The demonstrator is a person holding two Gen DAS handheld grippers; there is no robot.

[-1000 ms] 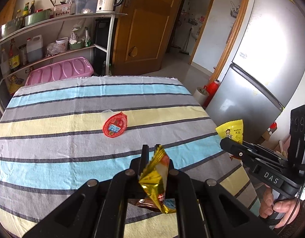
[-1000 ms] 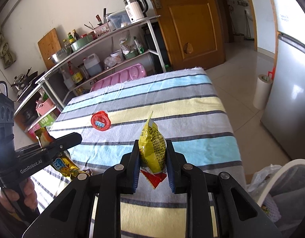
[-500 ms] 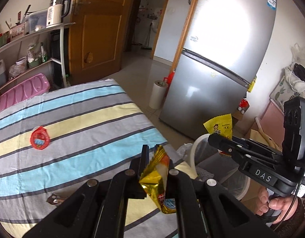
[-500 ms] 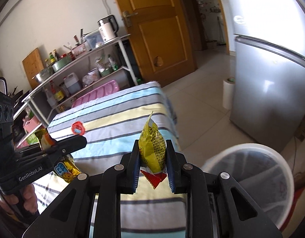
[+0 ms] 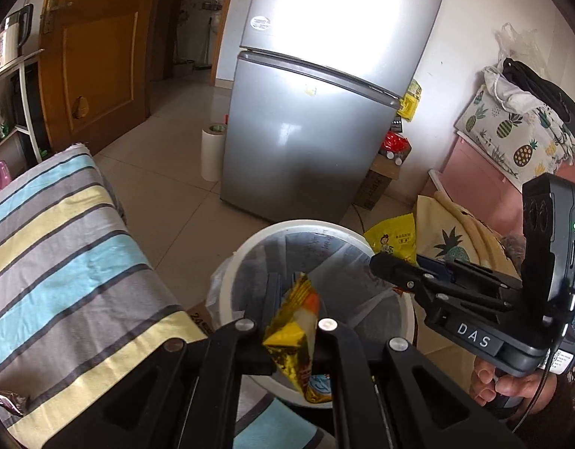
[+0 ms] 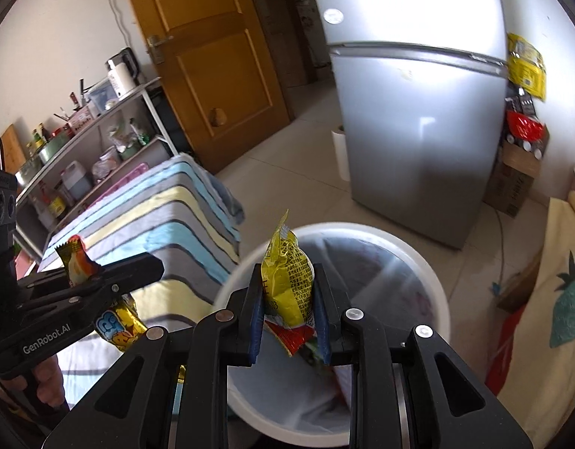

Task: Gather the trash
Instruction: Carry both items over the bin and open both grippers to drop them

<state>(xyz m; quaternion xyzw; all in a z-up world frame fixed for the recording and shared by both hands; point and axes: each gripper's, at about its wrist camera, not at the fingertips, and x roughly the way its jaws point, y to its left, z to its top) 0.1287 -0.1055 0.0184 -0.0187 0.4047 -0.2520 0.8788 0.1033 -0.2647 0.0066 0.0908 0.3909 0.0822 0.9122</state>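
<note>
My left gripper (image 5: 293,295) is shut on a crumpled gold foil wrapper (image 5: 293,331) that hangs over the near rim of a white round bin (image 5: 326,226) with a dark liner. My right gripper (image 6: 288,277) is shut on a yellow snack packet (image 6: 287,284), held upright above the same bin (image 6: 418,258). In the left wrist view the right gripper (image 5: 377,262) stands at the bin's right edge with the yellow packet (image 5: 394,237) behind its tips. The right wrist view shows the left gripper (image 6: 152,265) at left with the gold wrapper (image 6: 76,262) in it.
The striped-cloth table (image 5: 55,254) lies to the left of the bin, with a dark wrapper (image 5: 5,402) at its near edge. A silver fridge (image 5: 325,112) stands behind the bin, a paper roll (image 5: 212,153) beside it. Pineapple-print fabric (image 6: 557,299) lies to the right.
Both grippers swung right from over the table to above the white bin, each still holding its wrapper. The red lid and the shelves have slid out of the left wrist view.
</note>
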